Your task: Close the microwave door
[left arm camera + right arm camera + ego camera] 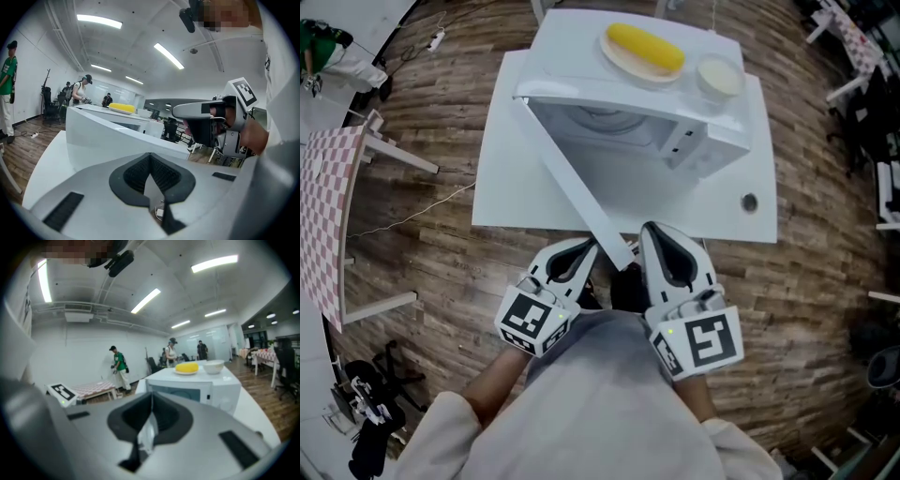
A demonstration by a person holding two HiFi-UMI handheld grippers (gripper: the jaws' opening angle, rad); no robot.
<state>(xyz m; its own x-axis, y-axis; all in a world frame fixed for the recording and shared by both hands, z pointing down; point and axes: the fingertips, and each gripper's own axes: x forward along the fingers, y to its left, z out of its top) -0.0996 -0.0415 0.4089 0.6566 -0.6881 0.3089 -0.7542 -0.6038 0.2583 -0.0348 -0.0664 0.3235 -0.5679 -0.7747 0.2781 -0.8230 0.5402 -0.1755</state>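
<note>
Microwave (712,141) sits on the table (511,197), door (572,183) wide open. The door's long axis runs from the hinge at 11 o'clock to the free edge at 5 o'clock, ending between your two grippers. Left gripper (581,251) is just beside the outer face, free edge at its 1 o'clock. Right gripper (661,242) is on the inner side. Both have jaws pressed together and hold nothing. My read: left is placed to push, sweeping toward 2 o'clock.
</note>
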